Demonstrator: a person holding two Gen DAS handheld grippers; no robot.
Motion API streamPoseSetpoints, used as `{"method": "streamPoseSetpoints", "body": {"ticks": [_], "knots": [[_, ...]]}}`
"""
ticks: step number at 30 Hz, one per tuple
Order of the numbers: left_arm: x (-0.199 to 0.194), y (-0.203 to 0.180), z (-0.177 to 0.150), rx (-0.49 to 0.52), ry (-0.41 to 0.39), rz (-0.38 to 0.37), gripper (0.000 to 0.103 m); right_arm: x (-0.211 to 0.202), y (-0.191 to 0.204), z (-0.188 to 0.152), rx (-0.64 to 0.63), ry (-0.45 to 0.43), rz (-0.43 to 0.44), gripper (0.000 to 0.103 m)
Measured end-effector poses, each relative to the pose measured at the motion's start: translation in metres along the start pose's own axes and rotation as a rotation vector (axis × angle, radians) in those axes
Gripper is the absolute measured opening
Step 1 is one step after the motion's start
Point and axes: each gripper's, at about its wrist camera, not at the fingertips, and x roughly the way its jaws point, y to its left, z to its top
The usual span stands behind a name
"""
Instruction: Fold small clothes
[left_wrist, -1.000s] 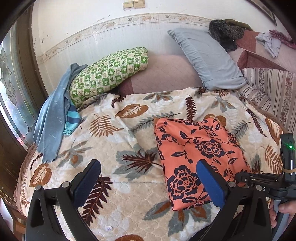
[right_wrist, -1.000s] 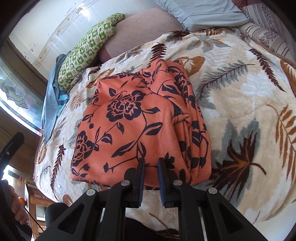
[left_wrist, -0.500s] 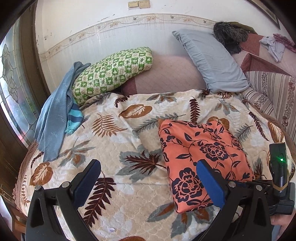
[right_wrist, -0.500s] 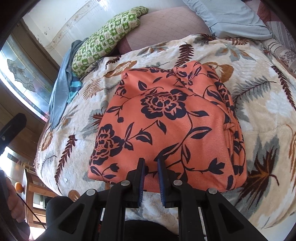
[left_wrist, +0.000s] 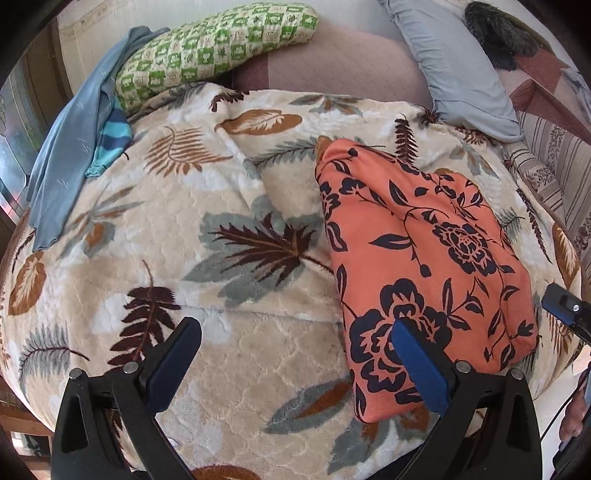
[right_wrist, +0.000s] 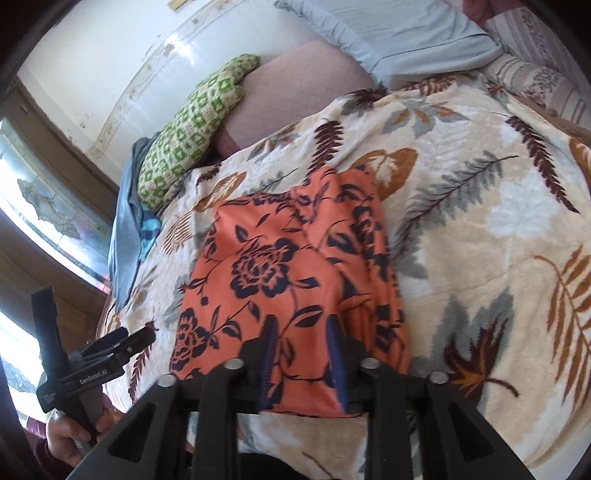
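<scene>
While the orange floral garment (left_wrist: 424, 251) lies folded into a long rectangle on the leaf-print blanket (left_wrist: 207, 229) of the bed, both tools are working its near short edge. The right tool (right_wrist: 301, 354) has just been opening its jaws; in its own view they now stand apart over the near hem, cloth showing between them but not pinched, though that picture is blurred. The left tool (left_wrist: 295, 362) is spread wide and holds nothing: its right-hand pad (left_wrist: 419, 369) overlaps the garment's near left corner in the picture, and its other pad (left_wrist: 173, 365) hangs over bare blanket. The bundle's long axis runs away from the person, towards the grey pillow (left_wrist: 454, 62) and the green checked pillow (left_wrist: 207, 44). So the far short edge is the distant one, and the right tool looks nearer the cloth's middle line. My guess is that any further fold would have to go along that axis, near edge to far edge.
</scene>
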Motion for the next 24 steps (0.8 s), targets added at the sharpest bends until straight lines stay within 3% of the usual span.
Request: {"method": "streamPoseSetpoints", "body": {"ticks": [2, 9, 17, 24], "knots": [[0.007, 0.000, -0.001, -0.005, 0.014, -0.016, 0.103, -0.006, -0.014, 0.001, 0.038, -0.044, 0.012, 0.079], [0.021, -0.003, 0.006, -0.021, 0.035, -0.125, 0.103, 0.008, -0.030, 0.005, 0.082, -0.010, 0.050, 0.079], [0.038, -0.021, 0.012, 0.018, 0.053, -0.164, 0.103, 0.031, -0.040, 0.008, 0.111, 0.010, 0.050, 0.079], [0.052, -0.028, 0.011, -0.025, 0.085, -0.263, 0.103, 0.045, -0.036, 0.000, 0.129, 0.050, 0.108, 0.078]]}}
